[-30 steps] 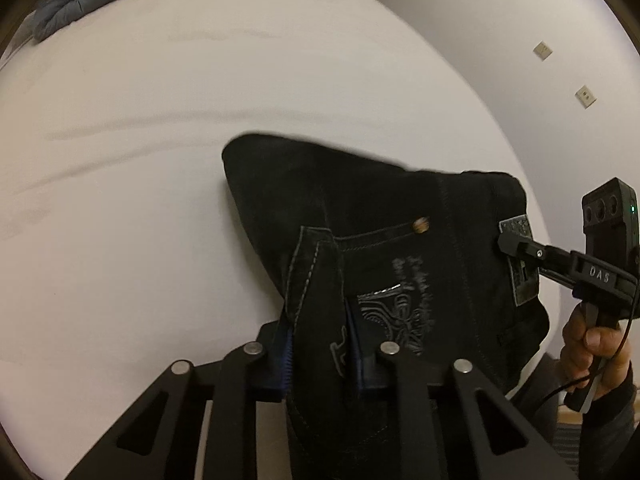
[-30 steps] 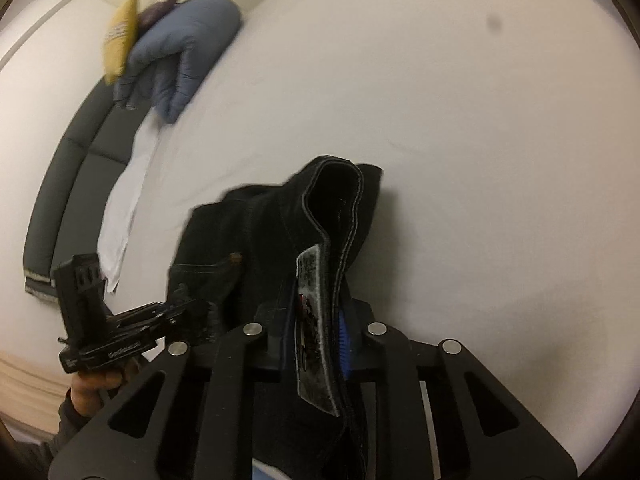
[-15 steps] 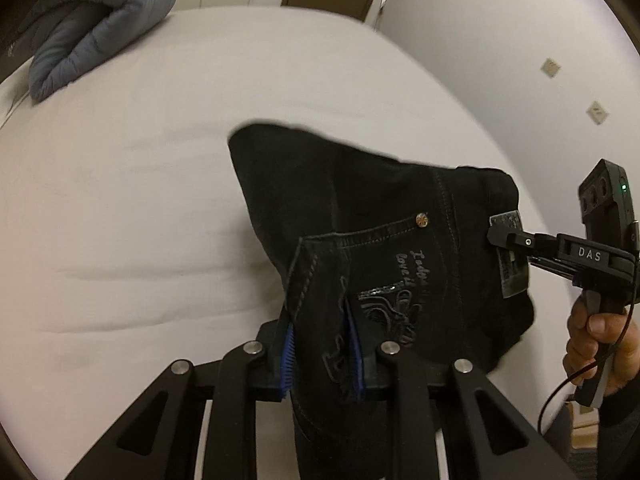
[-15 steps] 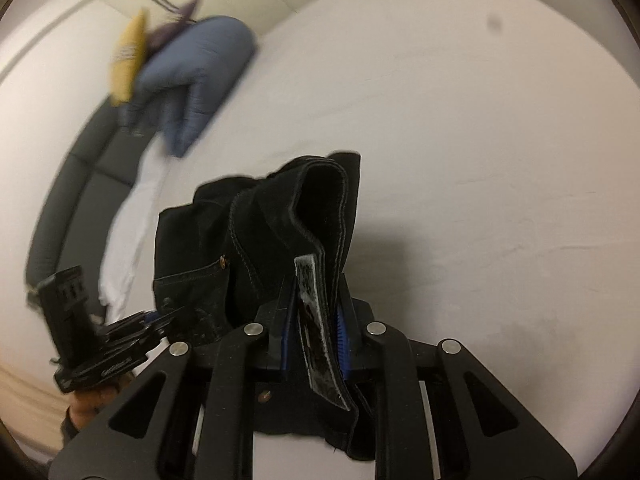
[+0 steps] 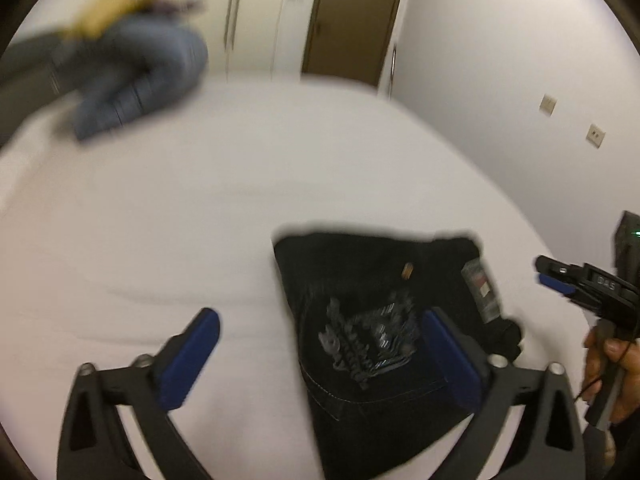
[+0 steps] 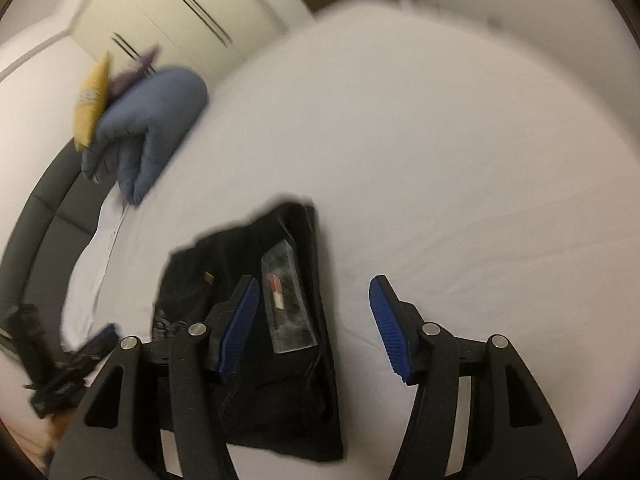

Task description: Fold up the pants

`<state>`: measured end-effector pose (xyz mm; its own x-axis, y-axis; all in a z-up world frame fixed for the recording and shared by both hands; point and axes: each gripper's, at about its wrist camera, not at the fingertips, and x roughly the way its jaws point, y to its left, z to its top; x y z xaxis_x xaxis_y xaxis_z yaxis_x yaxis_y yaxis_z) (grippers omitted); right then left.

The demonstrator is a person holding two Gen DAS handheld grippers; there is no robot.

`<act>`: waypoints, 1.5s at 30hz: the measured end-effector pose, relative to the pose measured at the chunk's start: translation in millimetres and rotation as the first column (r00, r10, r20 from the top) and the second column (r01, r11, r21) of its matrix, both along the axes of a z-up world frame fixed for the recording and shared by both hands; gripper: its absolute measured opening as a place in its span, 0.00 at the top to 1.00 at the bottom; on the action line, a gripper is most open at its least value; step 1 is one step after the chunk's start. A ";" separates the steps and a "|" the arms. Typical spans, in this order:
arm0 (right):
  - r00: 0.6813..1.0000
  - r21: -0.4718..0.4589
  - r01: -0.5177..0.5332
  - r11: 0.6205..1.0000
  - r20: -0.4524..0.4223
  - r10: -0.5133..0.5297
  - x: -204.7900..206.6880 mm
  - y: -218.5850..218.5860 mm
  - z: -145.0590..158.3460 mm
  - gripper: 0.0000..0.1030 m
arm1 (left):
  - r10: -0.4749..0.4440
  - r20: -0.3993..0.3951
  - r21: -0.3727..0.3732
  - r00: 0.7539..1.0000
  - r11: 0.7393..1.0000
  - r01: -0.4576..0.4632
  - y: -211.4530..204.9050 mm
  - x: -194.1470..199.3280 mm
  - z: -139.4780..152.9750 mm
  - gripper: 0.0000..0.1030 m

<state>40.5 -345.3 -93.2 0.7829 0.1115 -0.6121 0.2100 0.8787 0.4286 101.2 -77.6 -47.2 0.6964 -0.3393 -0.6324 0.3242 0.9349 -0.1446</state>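
Folded pants point(image 5: 372, 344) lie free on the bed point(image 5: 180, 208), near its edge.

Left hand-held gripper point(image 5: 320, 334) and right hand-held gripper point(image 6: 314, 298) have just sprung apart above the pants, holding nothing. The label is unreadable. Wide bare sheet lies beyond, a blue pillow point(image 6: 152, 120) at the far side.
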 end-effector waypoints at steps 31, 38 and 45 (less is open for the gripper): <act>0.852 -0.418 0.316 0.852 0.521 -0.060 -289.4 157.6 251.2 0.00 | 0.254 0.148 0.138 0.956 0.952 -0.274 67.9 -178.3 127.8 0.00; 0.987 -0.379 0.153 0.913 0.108 -0.121 -223.3 143.6 165.9 0.00 | 0.277 -0.026 0.167 0.961 0.949 -0.269 64.6 -158.9 67.2 0.00; 0.993 -0.386 0.115 0.915 0.010 -0.121 -196.9 146.1 122.0 0.00 | 0.277 -0.072 0.165 0.958 0.951 -0.262 64.0 -156.9 52.7 0.00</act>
<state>-156.4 -199.3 28.8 0.7668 -0.2278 -0.6001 0.3256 0.9438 0.0578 -55.7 -13.6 5.5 0.6845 -0.0419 -0.7278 0.0491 0.9987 -0.0113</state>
